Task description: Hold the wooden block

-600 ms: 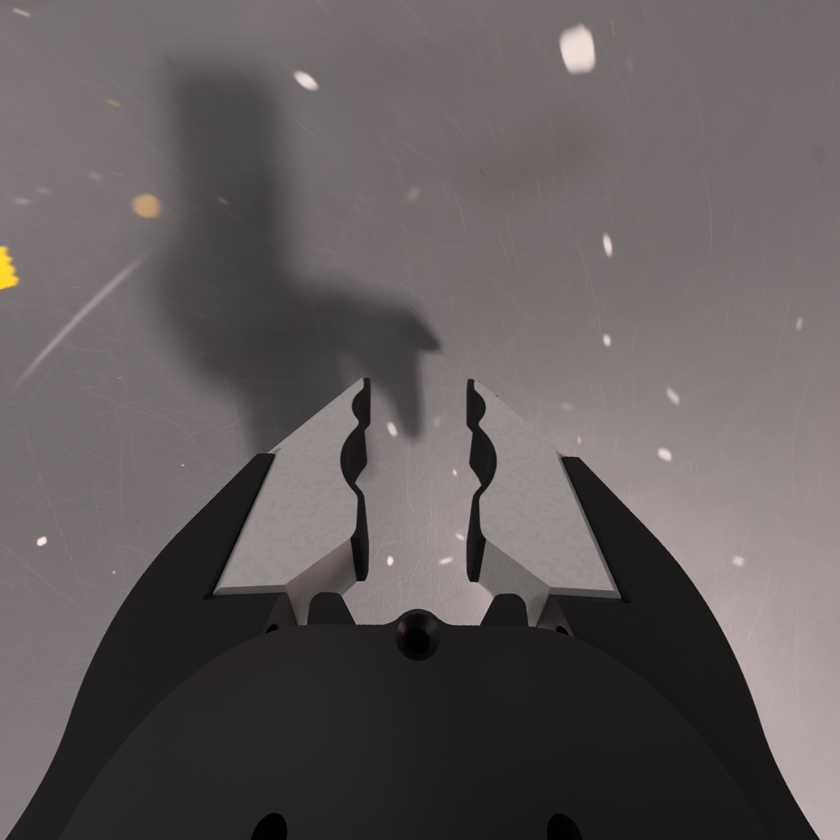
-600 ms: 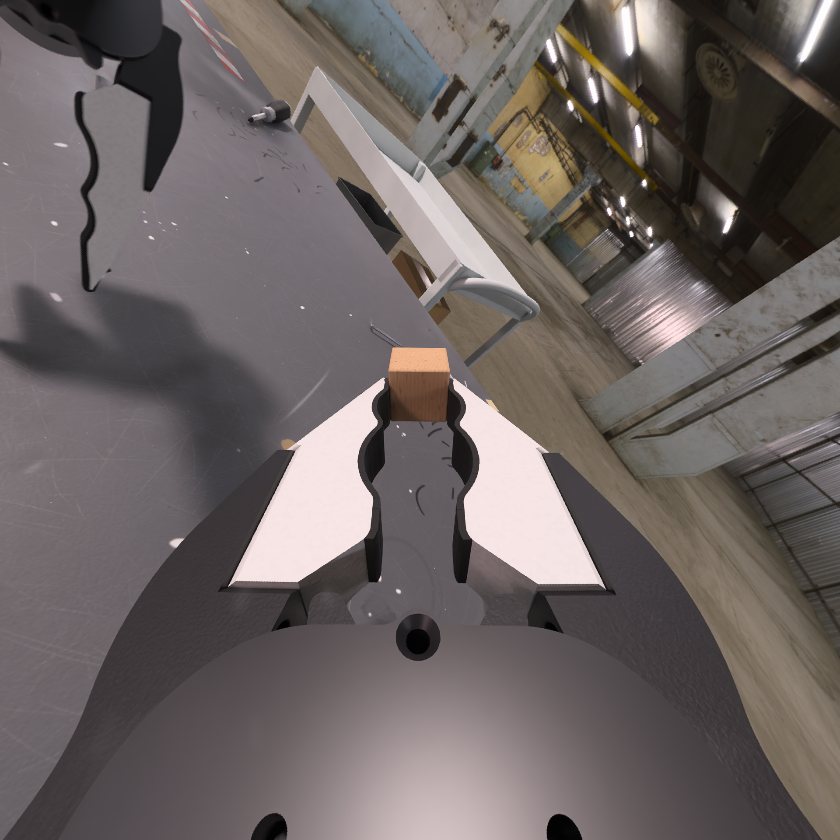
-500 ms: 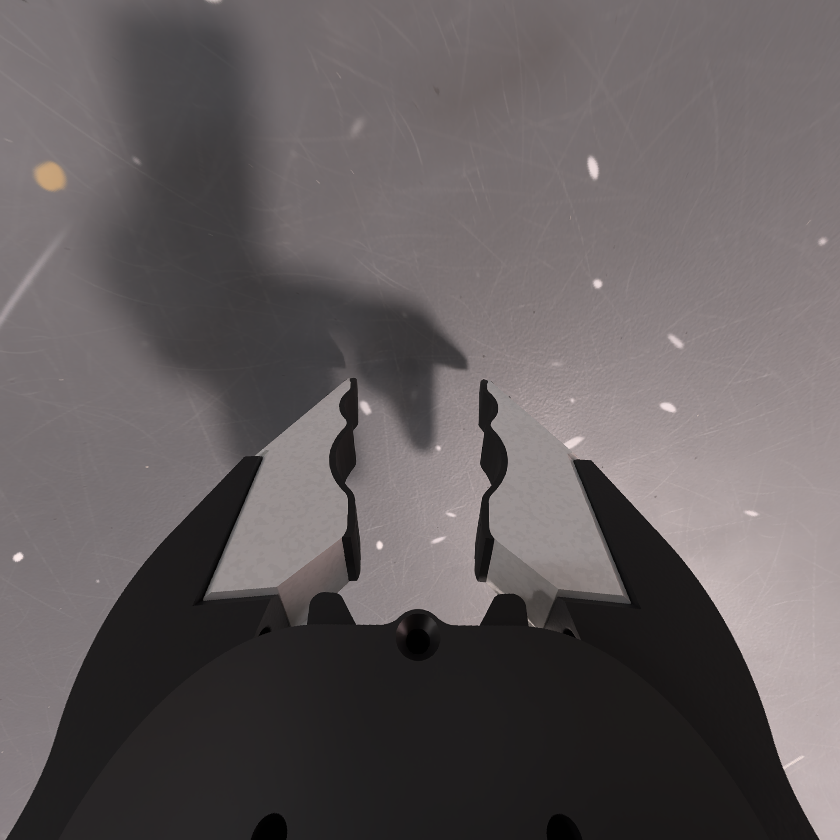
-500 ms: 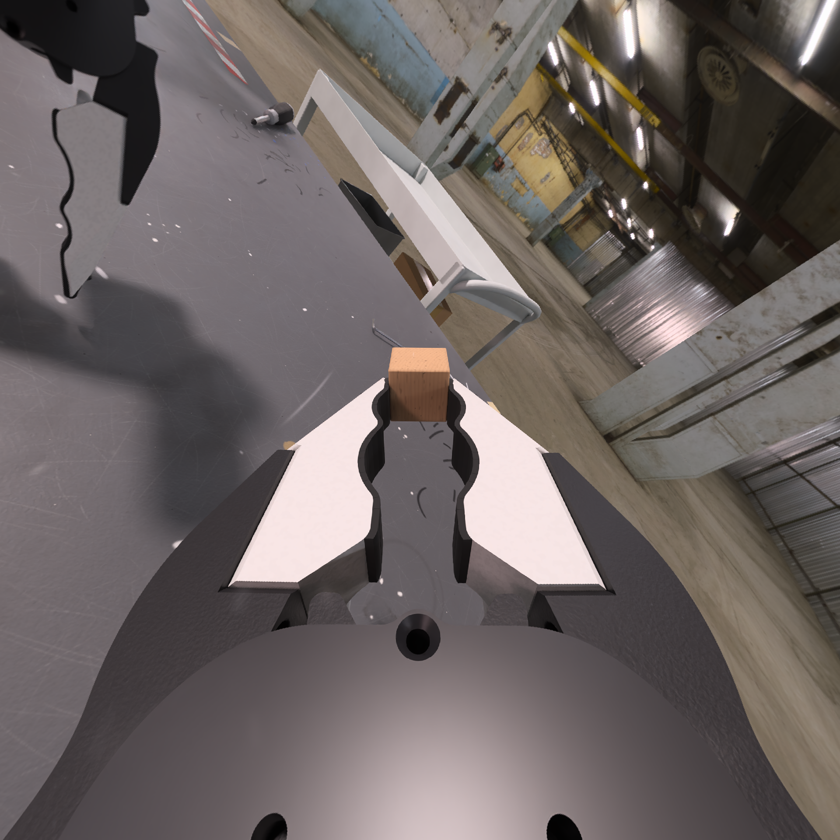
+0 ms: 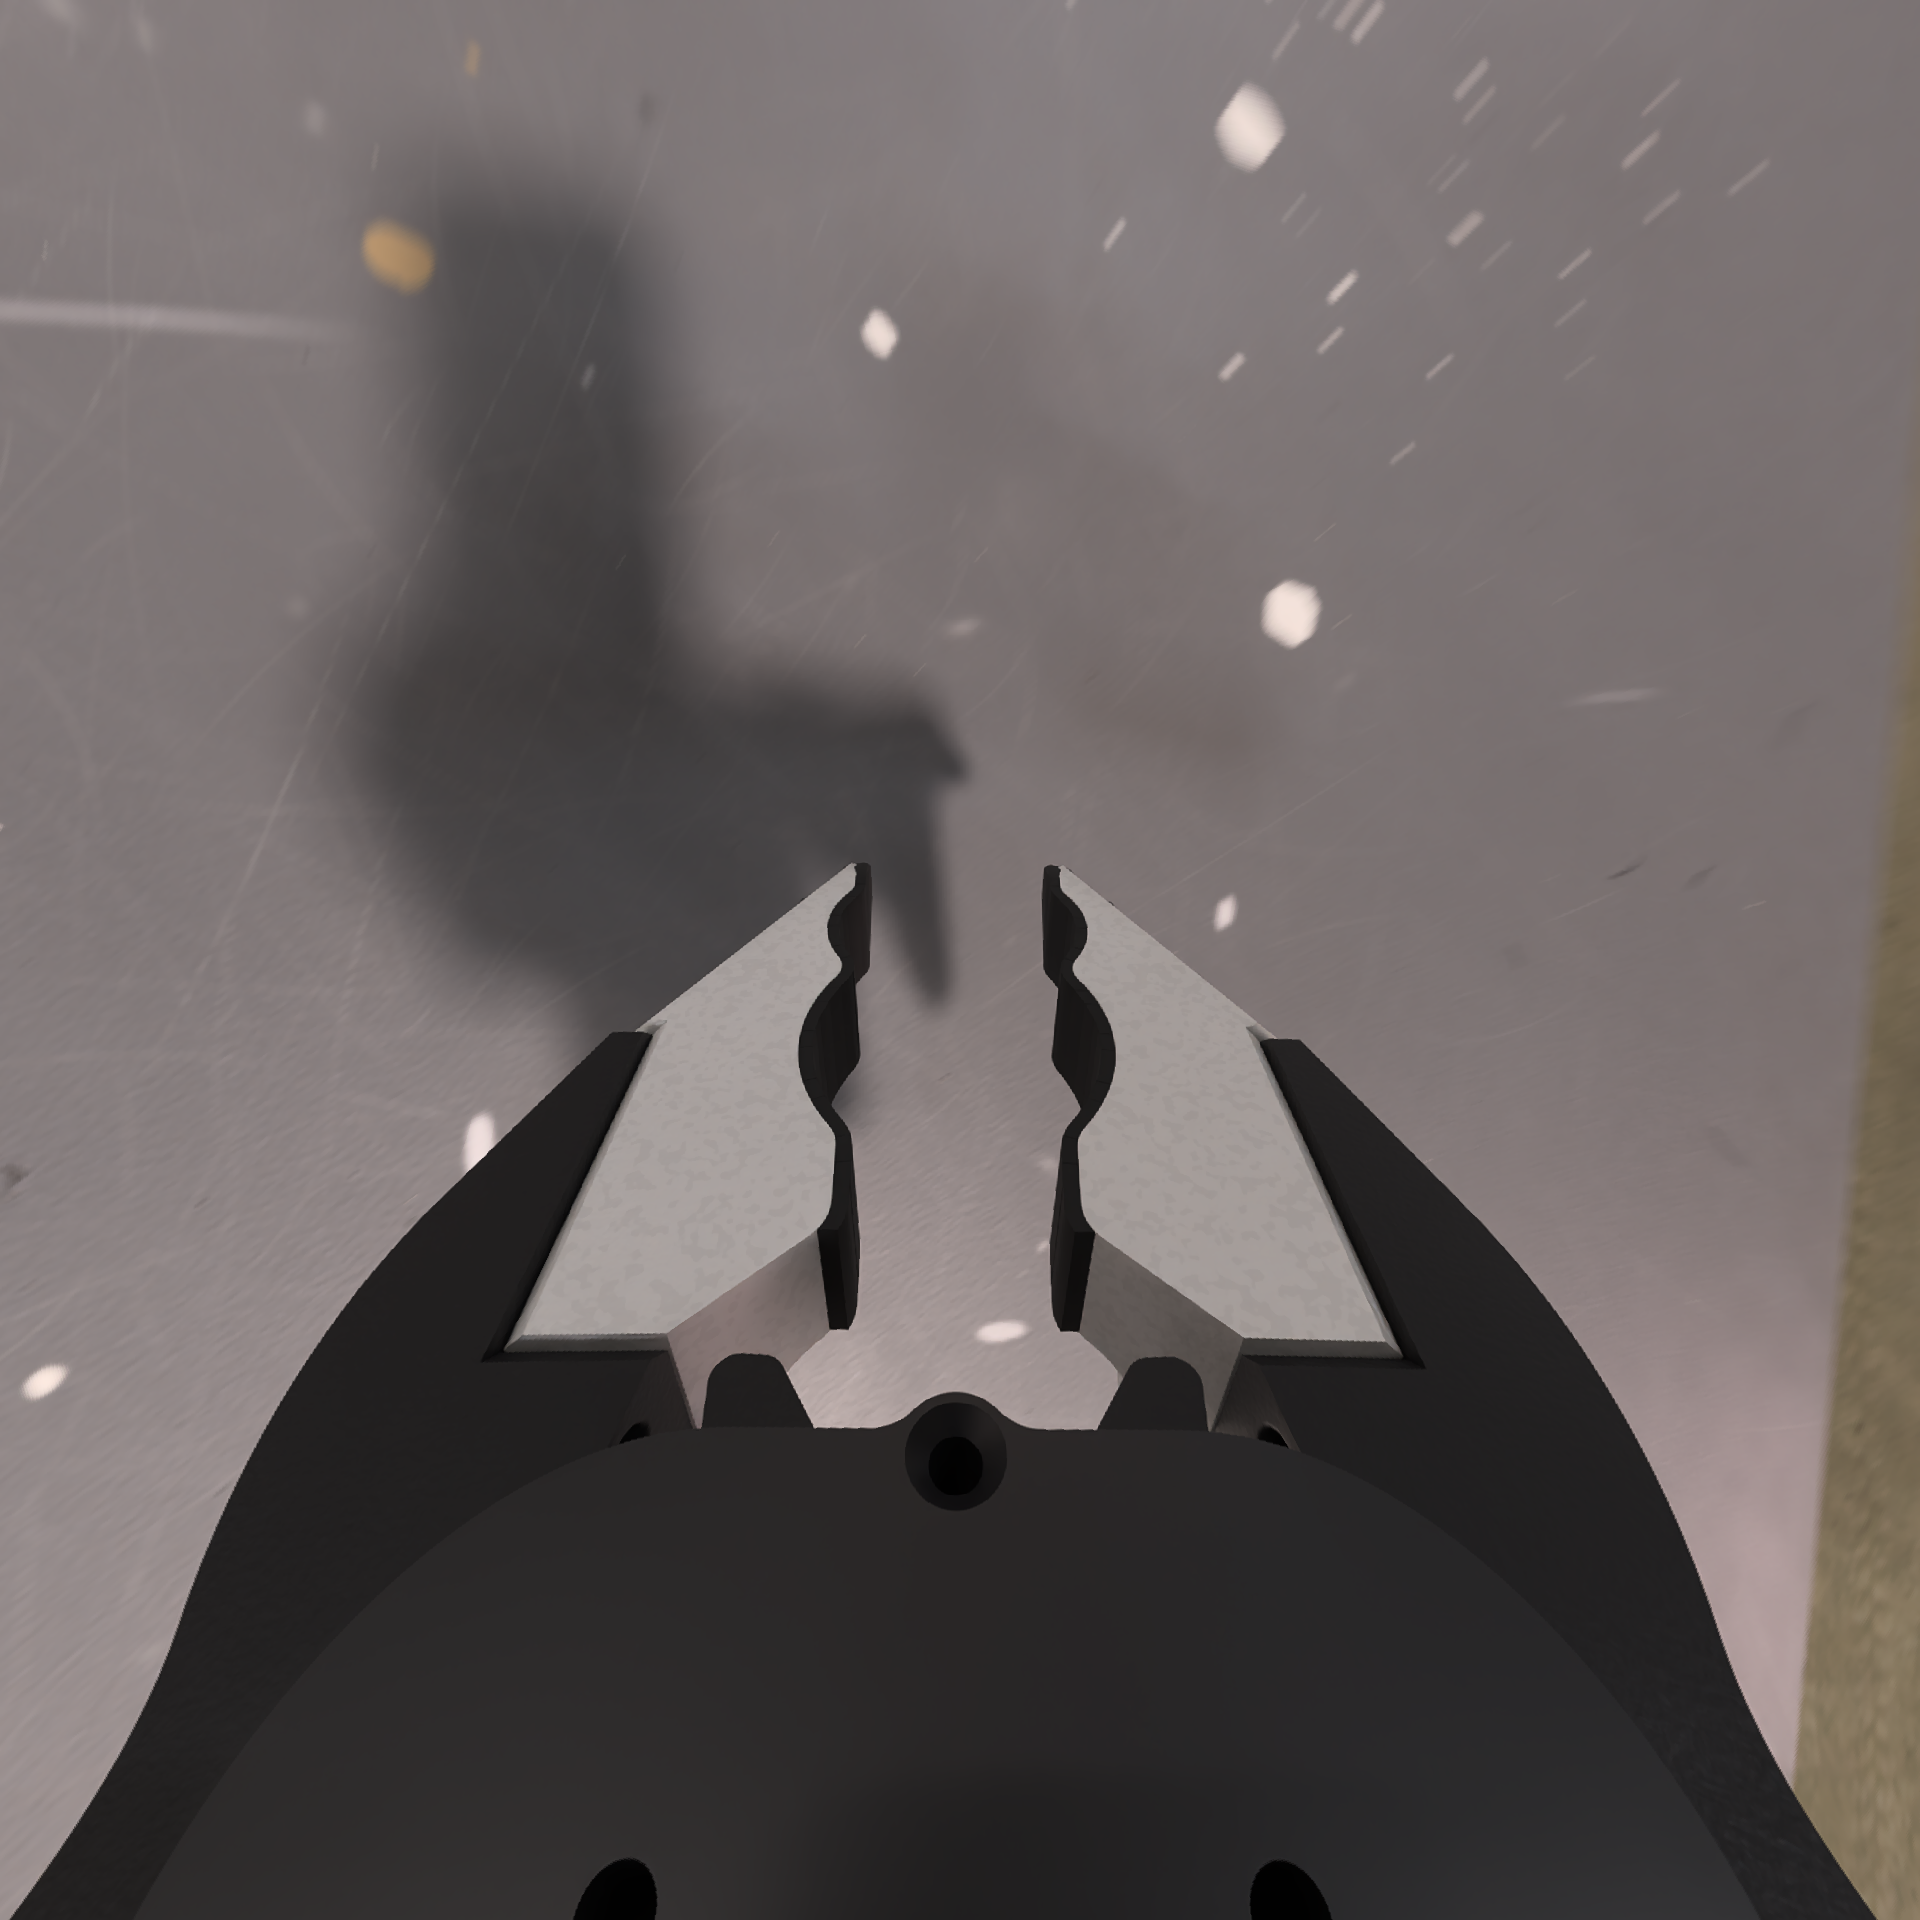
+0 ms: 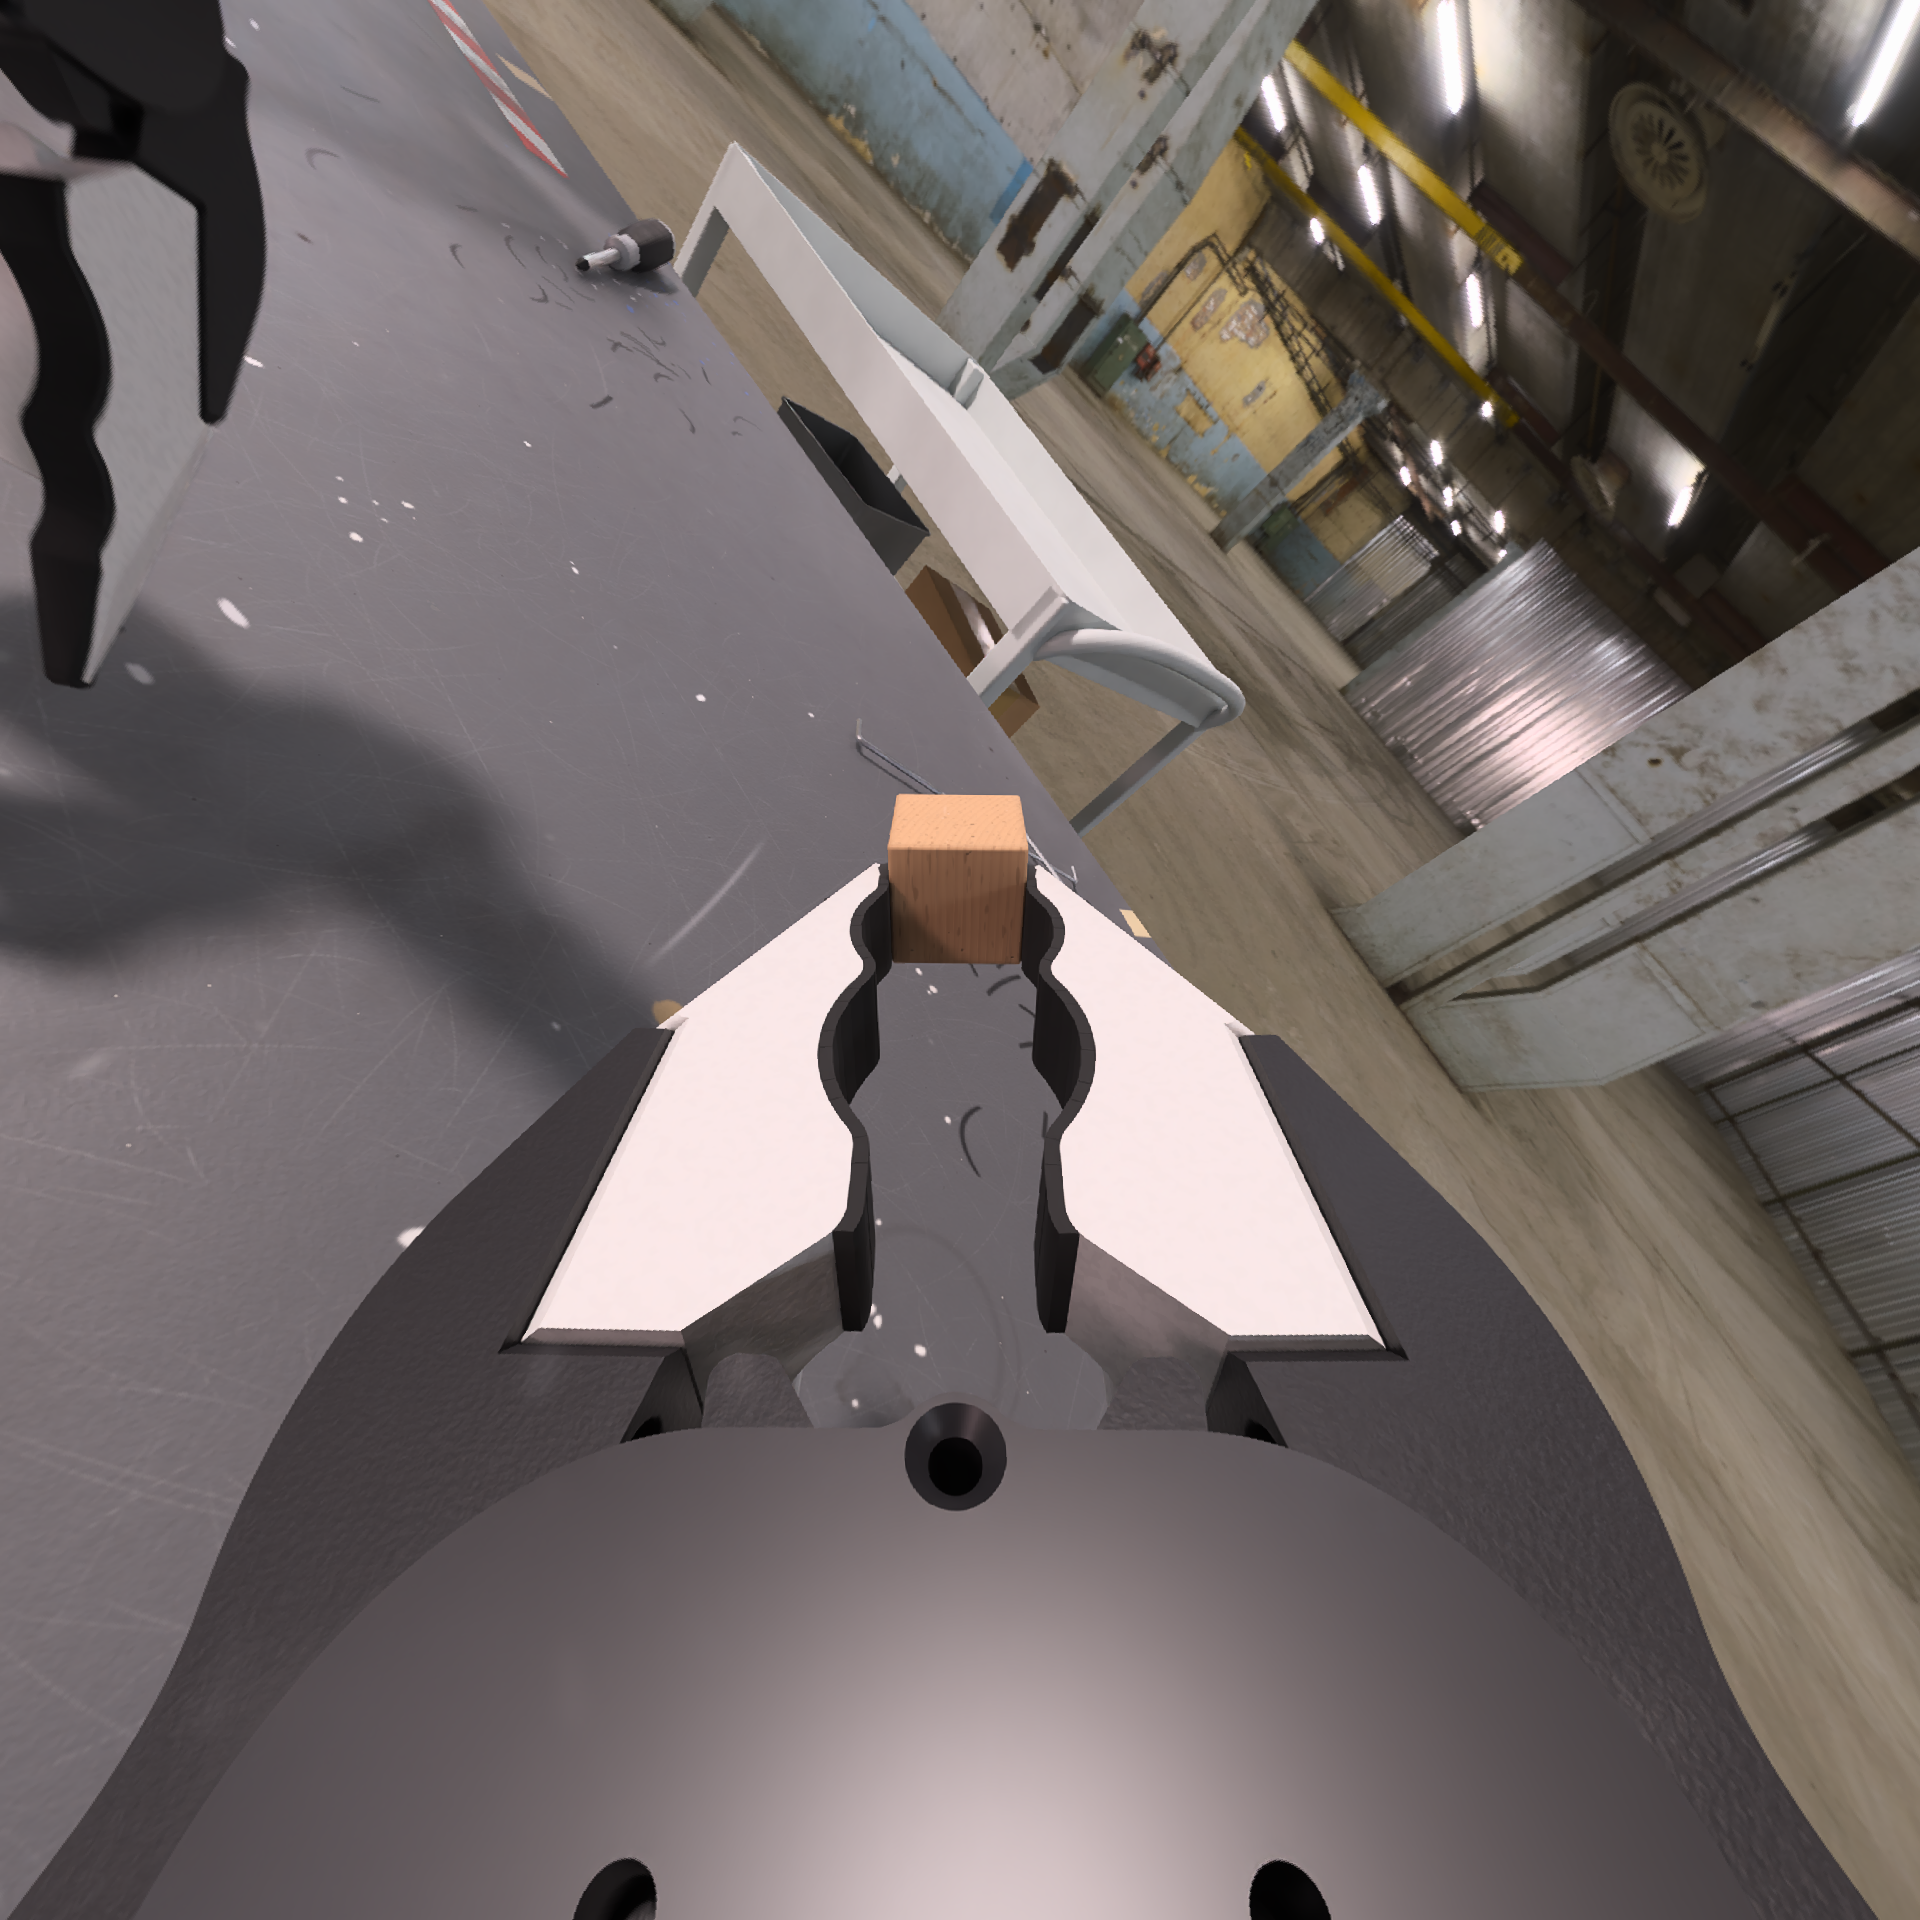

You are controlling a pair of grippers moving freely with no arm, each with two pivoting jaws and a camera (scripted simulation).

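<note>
No readable text, labels, brands or numbers anywhere. Only red-and-white hazard striping (image 6: 497,88) along the far edge of the grey surface (image 6: 436,644), bearing no lettering.

Grey scratched tabletop (image 6: 436,831); small black bit (image 6: 629,247) near far edge; white bench (image 6: 966,457) beyond.

Left gripper (image 5: 957,878) now nearer the table edge (image 5: 1860,935).
</note>
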